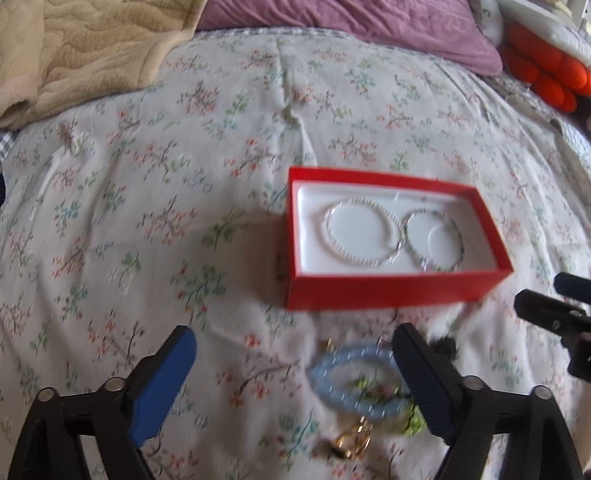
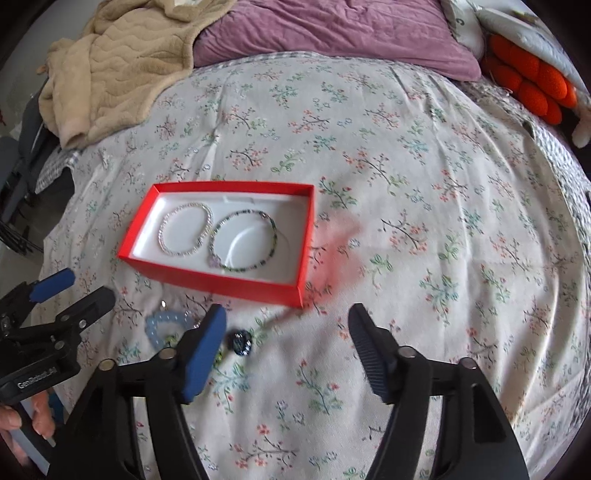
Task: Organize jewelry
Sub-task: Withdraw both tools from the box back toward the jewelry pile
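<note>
Left wrist view is smeared by motion, so the loose pieces near the bottom edge are hard to read: a pale blue bracelet (image 1: 354, 384) lies on the bed (image 1: 184, 221) between the left tool's (image 1: 295, 373) pads, with a gold piece (image 1: 351, 441) just below it and something green (image 1: 413, 424) half hidden behind the right-hand pad (image 1: 424, 384). What the gold and green pieces are cannot be told. The left tool stands wide open and grips nothing; its frame is cut off by the bottom edge.

Right wrist view is sharper. The right tool (image 2: 288, 347) is also spread wide and empty, over bare floral sheet. Its left pad (image 2: 203, 354) covers part of the blue bracelet (image 2: 162, 325), and a small dark blue bead or ring (image 2: 239, 342) (too small to name) lies just beside that pad. The left tool (image 2: 70, 291) shows at the left edge, with fingers (image 2: 40, 417) of the person's hand cut off in the corner.

At the head of the bed are a beige blanket (image 2: 122, 66), a purple pillow (image 2: 332, 33) and an orange cushion (image 2: 532, 81), partly out of frame.

A red box (image 2: 207, 280) with a white lining lies open on the sheet, just beyond the loose pieces. It holds two bracelets lying flat, touching: a silver one (image 2: 186, 229) on the left and a dark green beaded one (image 2: 243, 240) with a small purple charm on the right.
</note>
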The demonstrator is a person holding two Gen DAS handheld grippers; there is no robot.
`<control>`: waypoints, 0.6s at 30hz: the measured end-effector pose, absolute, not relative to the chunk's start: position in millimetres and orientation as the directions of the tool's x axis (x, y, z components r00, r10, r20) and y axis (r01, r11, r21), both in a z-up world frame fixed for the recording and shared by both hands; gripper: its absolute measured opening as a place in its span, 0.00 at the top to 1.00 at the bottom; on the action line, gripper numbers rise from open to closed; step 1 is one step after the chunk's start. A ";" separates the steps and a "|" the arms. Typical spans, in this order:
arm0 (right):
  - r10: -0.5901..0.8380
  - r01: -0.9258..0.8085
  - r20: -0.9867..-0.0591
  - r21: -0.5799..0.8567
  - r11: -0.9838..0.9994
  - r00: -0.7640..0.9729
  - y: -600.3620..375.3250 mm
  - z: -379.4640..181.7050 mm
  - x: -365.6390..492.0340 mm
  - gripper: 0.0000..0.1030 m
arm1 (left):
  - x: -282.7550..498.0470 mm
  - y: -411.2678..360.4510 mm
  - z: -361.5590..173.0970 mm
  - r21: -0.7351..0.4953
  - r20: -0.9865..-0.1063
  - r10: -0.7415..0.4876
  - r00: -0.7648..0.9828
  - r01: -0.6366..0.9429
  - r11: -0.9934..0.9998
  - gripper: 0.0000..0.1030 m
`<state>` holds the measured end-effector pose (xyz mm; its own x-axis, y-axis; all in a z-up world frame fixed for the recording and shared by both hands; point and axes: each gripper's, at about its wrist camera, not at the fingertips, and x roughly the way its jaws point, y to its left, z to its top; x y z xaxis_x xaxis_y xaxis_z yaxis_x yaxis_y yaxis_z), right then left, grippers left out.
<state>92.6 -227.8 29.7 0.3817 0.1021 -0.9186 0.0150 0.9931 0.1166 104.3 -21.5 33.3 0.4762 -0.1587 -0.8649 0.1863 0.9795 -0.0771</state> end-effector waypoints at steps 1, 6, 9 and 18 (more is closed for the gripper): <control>0.095 0.021 -0.921 0.111 0.994 0.378 -228.8 29.0 90.5 0.23 | 101.9 -19.2 32.4 -0.074 -0.869 -0.153 0.472 0.181 0.981 0.08; 0.061 0.030 -0.925 0.078 0.997 0.376 -230.4 24.3 77.8 0.08 | 90.9 -5.8 26.0 -0.068 -0.884 -0.137 0.446 0.167 0.984 0.01; 0.055 0.022 -0.929 0.068 0.997 0.367 -228.9 20.3 71.2 0.00 | 85.3 1.0 20.5 -0.045 -0.891 -0.114 0.439 0.165 0.985 0.01; 0.002 -0.005 -0.950 0.001 1.000 0.313 -224.4 2.6 59.9 0.00 | 78.8 28.0 2.4 -0.037 -0.920 -0.083 0.384 0.127 0.991 0.01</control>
<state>59.9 -224.4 2.6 0.3127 0.0024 -0.9498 -0.0054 1.0000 0.0007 78.8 28.0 2.4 0.3835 -0.0833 -0.9198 0.1270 0.9912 -0.0368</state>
